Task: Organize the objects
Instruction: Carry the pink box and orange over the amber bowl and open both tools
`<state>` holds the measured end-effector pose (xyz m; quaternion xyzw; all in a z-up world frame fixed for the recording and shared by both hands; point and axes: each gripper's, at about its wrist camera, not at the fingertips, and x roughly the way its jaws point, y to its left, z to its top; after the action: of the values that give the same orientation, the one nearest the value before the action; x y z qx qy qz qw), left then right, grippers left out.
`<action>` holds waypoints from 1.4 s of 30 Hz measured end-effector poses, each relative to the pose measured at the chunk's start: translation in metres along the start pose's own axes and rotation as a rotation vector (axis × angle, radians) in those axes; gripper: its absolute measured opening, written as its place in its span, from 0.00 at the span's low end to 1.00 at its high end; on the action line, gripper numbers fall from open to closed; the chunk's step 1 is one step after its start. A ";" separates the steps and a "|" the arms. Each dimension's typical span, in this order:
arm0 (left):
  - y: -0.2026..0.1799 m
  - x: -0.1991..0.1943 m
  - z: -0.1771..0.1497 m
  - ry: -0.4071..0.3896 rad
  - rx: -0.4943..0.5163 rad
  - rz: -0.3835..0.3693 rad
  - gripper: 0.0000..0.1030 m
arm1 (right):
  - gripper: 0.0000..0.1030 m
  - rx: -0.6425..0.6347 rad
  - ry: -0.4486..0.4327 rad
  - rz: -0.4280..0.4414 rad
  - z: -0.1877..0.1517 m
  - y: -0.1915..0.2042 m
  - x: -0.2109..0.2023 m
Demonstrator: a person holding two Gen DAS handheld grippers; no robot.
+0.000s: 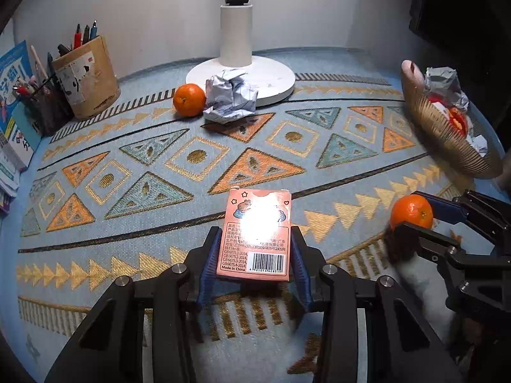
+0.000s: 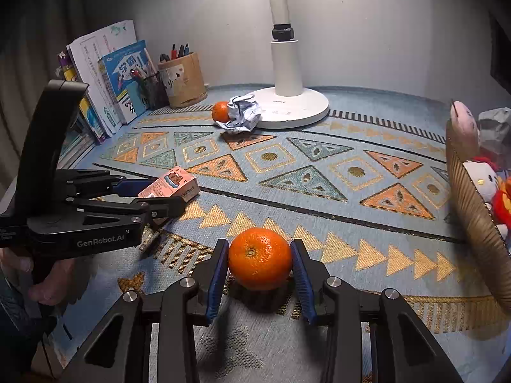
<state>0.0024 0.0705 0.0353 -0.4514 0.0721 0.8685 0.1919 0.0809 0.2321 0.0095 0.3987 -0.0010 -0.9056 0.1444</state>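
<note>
Patterned blue cloth with orange and teal triangles covers the desk [image 2: 319, 172], which backs onto a pale wall where a white lamp base [image 1: 240, 76] stands at the far middle.

The left gripper [image 1: 255, 245] has its blue fingers [image 1: 210, 255] closed against both long sides of a pink card box [image 1: 255, 233], apparently lifted just off the cloth, so the box seems ready to be carried off. The right gripper [image 2: 260, 261] has its fingers [image 2: 218, 265] pressed on either side of an orange [image 2: 260, 257] at the near middle; the shadow under the fruit suggests it is raised a little. Probably it is bound for the woven basket [image 2: 472, 217] at the right edge, since the basket already holds plush toys and crumpled paper.

By count: two oranges, one held and a second orange [image 1: 189, 99] lying far back, touching a crumpled paper ball [image 1: 230, 95] by the lamp base. One card box. Two pen holders at the far left, a brown round one [image 1: 87, 76] and a dark mesh one [image 1: 48, 108], with a row of books [image 2: 105, 83] beside them. One basket.
</note>
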 end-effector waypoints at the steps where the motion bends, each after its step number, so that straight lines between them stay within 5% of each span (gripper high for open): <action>1: -0.006 -0.007 0.002 -0.019 0.007 -0.004 0.37 | 0.37 0.016 -0.014 -0.008 -0.001 -0.002 -0.006; 5: -0.037 -0.043 0.022 -0.112 0.042 -0.034 0.37 | 0.37 0.107 -0.064 -0.009 -0.009 -0.025 -0.045; 12: -0.118 -0.093 0.083 -0.284 0.108 -0.198 0.37 | 0.37 0.245 -0.326 -0.196 0.007 -0.097 -0.179; 16: -0.171 -0.093 0.109 -0.323 0.158 -0.262 0.37 | 0.37 0.336 -0.396 -0.318 0.011 -0.141 -0.224; 25: -0.258 -0.023 0.110 -0.215 0.239 -0.383 0.37 | 0.37 0.549 -0.317 -0.306 -0.005 -0.209 -0.209; 31: -0.288 -0.002 0.108 -0.231 0.283 -0.354 0.39 | 0.37 0.589 -0.267 -0.309 -0.009 -0.223 -0.189; 34: -0.287 0.004 0.109 -0.221 0.264 -0.357 0.55 | 0.40 0.616 -0.226 -0.299 -0.011 -0.235 -0.179; 42: -0.224 -0.015 0.097 -0.221 0.189 -0.346 0.55 | 0.40 0.651 -0.233 -0.232 -0.031 -0.235 -0.187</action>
<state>0.0261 0.3006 0.1147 -0.3393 0.0532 0.8561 0.3861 0.1619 0.5103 0.0953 0.3152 -0.2606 -0.9076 -0.0947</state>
